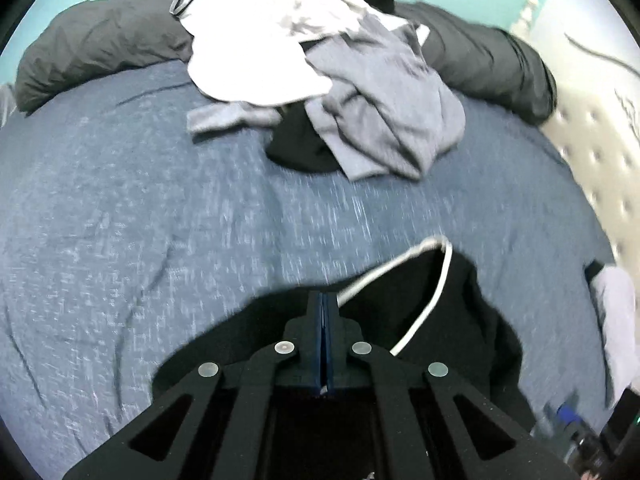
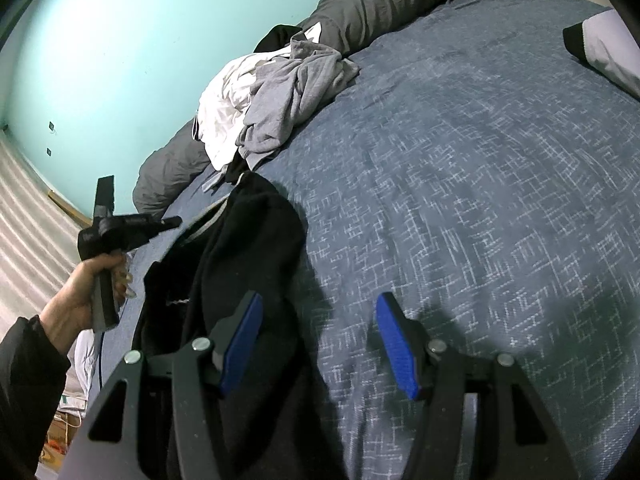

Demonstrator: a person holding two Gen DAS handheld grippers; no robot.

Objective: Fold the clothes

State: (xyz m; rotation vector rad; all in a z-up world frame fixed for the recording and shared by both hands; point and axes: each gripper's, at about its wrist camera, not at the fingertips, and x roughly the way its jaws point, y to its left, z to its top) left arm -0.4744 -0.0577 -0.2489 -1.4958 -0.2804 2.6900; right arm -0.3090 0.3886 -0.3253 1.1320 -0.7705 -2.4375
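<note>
A black garment [image 1: 460, 320] with a white drawstring [image 1: 438, 280] lies at the near edge of the blue bedspread [image 1: 160, 200]. My left gripper [image 1: 323, 296] is shut, and the black fabric bunches right up to its tips. The right wrist view shows a hand holding that left gripper [image 2: 172, 222] at the raised edge of the black garment [image 2: 248, 248]. My right gripper [image 2: 320, 300] stands open above the bedspread [image 2: 480, 160]. Its left finger is over the black fabric, and nothing is between the pads.
A pile of loose clothes [image 1: 360, 100], white, grey and black, sits at the far side of the bed against dark grey pillows [image 1: 100, 48]. A folded light item [image 2: 608, 52] lies by the tufted headboard [image 1: 600, 140]. A teal wall [image 2: 120, 60] stands behind.
</note>
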